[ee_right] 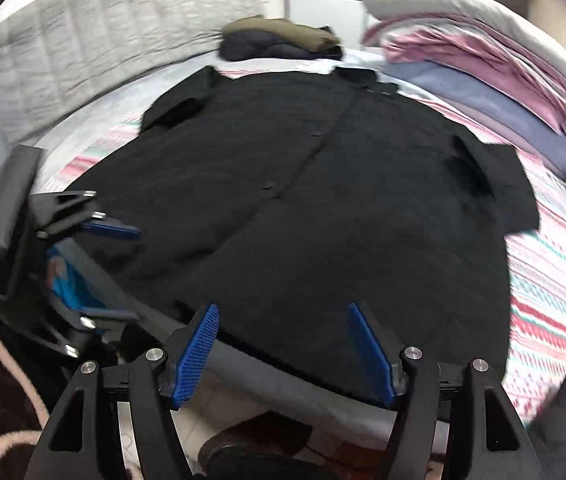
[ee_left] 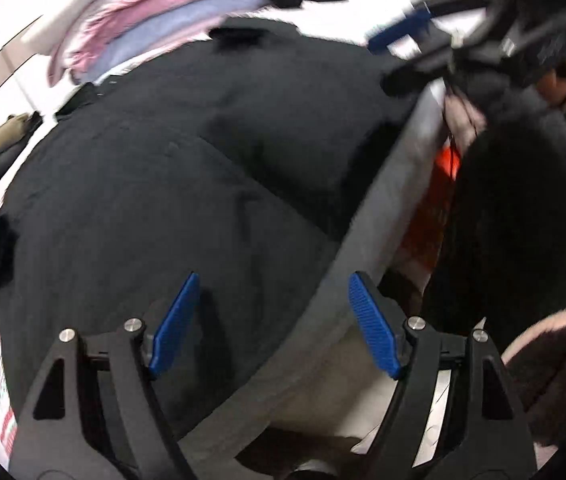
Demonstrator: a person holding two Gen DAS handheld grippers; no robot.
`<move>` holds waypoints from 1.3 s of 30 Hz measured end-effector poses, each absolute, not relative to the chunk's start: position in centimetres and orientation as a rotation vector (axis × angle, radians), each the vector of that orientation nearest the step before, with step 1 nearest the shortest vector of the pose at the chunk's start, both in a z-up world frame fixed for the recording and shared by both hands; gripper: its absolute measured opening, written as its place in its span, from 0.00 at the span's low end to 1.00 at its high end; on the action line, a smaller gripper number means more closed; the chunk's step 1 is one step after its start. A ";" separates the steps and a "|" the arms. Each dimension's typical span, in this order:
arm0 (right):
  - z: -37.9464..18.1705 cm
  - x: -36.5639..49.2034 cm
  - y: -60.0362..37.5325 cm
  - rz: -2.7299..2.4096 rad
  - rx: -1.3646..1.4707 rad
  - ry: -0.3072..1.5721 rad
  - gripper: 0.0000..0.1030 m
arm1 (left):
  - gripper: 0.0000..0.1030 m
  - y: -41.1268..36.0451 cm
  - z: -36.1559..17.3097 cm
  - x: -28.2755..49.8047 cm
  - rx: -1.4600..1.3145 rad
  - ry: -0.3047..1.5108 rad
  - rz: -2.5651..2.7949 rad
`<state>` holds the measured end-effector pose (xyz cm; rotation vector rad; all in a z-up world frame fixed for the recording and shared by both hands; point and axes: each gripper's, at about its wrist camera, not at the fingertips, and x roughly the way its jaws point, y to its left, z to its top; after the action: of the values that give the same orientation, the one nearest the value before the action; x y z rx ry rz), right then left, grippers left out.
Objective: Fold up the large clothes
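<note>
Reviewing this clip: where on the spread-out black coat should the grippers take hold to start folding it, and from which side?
Take the black coat at its near hem, which lies flat along the bed edge, coming in from that edge. Both the right gripper and the left gripper are open and empty there.

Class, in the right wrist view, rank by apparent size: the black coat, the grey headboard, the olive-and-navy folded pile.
1. black coat
2. grey headboard
3. olive-and-navy folded pile, which lies farthest away, so its true size is unsure.
</note>
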<state>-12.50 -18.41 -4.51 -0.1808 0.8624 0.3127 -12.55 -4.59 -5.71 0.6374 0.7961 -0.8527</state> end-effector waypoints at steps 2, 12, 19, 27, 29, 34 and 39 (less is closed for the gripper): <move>-5.0 -12.6 -16.8 0.342 -0.213 0.854 0.67 | 0.67 -4.5 -6.5 -12.3 0.675 0.799 -0.832; -7.3 -14.1 -11.0 0.355 -0.569 0.753 0.66 | 0.05 -0.9 -3.4 -10.6 0.351 0.786 -0.927; -9.5 -14.0 -7.2 0.283 -0.870 0.611 0.58 | 0.05 1.6 -2.1 -9.2 0.140 0.794 -0.939; -10.9 -12.8 -6.9 0.498 -0.740 0.792 0.04 | 0.03 3.2 -0.4 -8.5 -0.061 0.749 -1.018; -11.0 -12.4 -7.2 0.549 -0.689 0.861 0.09 | 0.03 1.9 -1.1 -8.7 -0.034 0.799 -1.081; -8.2 -12.4 -11.8 0.655 -0.398 0.916 0.31 | 0.12 -1.0 -3.0 -10.2 0.139 0.914 -1.120; -5.6 -12.3 -17.7 0.517 -0.216 0.853 0.61 | 0.74 -1.1 -1.2 -9.6 0.153 0.773 -1.012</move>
<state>-12.29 -17.68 -5.59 -0.2158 0.8535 0.5167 -9.61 -1.14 -1.16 0.1533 0.7728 -1.0117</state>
